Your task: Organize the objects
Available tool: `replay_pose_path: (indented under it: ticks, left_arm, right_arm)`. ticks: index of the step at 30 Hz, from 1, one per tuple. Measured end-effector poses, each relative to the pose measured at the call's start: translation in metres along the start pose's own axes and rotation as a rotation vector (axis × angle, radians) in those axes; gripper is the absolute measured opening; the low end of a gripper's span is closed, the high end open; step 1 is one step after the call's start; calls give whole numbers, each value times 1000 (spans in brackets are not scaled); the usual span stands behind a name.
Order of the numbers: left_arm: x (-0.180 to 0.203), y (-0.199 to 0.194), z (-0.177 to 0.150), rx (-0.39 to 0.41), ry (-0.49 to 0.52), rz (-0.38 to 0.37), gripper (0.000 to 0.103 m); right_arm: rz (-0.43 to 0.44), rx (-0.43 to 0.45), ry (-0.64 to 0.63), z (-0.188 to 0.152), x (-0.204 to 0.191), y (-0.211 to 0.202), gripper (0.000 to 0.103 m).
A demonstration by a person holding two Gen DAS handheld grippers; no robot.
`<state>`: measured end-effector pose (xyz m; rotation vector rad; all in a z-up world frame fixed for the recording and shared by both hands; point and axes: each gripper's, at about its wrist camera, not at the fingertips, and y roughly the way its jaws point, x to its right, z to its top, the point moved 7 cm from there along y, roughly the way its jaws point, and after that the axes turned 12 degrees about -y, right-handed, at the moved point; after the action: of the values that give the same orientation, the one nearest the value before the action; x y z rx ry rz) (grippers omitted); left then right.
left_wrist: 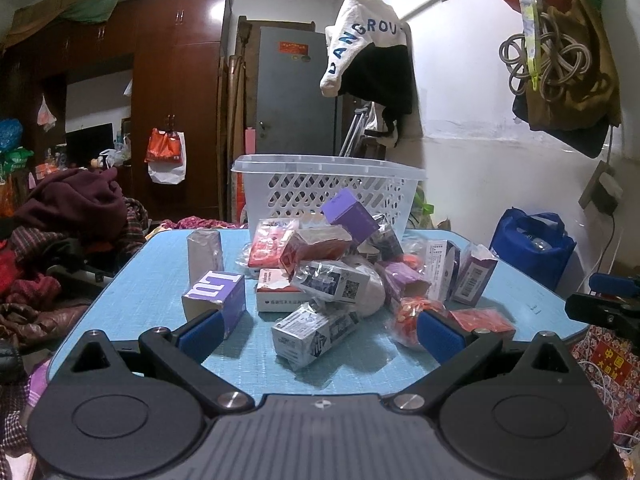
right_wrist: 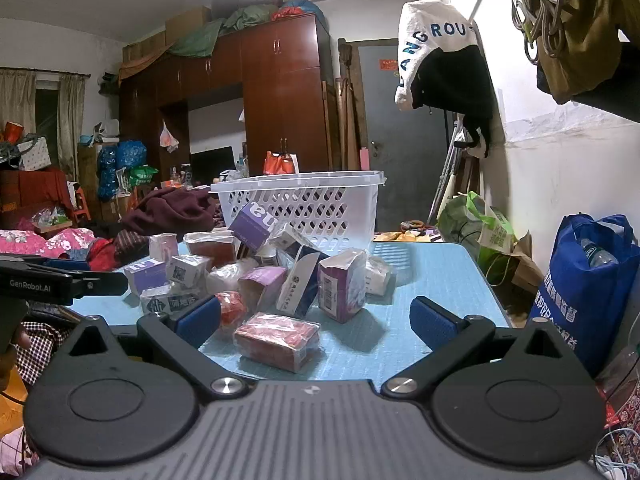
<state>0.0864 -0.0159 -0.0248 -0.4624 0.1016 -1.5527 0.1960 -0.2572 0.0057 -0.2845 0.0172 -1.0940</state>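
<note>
Left gripper (left_wrist: 318, 338) level at near table (left_wrist: 160, 288) edge, fingers spread wide, holding nothing. Right gripper (right_wrist: 316, 322) likewise level, spread wide, empty; red box (right_wrist: 277, 340) lies between its fingers, untouched. Boxes (left_wrist: 332, 276) piled mid-table before white basket (left_wrist: 328, 184).

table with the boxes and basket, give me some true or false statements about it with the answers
1. The white basket stands at the far end of the blue table, behind the pile of boxes. True.
2. The left gripper is shut on a purple box. False: it is open and holds nothing; the purple box stands on the table by its left finger.
3. The right gripper is open and empty. True.
4. The red box nearest the right gripper lies inside the basket. False: it lies on the table, in front of the pile.
5. The boxes are lined up in neat rows. False: they lie in a loose heap.
</note>
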Motion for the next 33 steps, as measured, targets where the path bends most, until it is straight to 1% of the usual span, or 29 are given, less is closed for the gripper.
replay_pose_path:
  ticks: [16,21,24,33]
  left_arm:
    - [-2,-1,1,3,-4,1,103]
    - [-3,0,2,2,-5,2,103]
    - [-3,0,2,3,-4,2,103]
    - [-4,2,2,6,-6,2,103]
  right_arm:
    - [-9,4,-8,1,2,-1,103]
    - [-110,33,-112,2,-4,-1,103]
    - [-91,29,-110,3,-4,0,103]
    - [-33,18,-17,1,5,0,103]
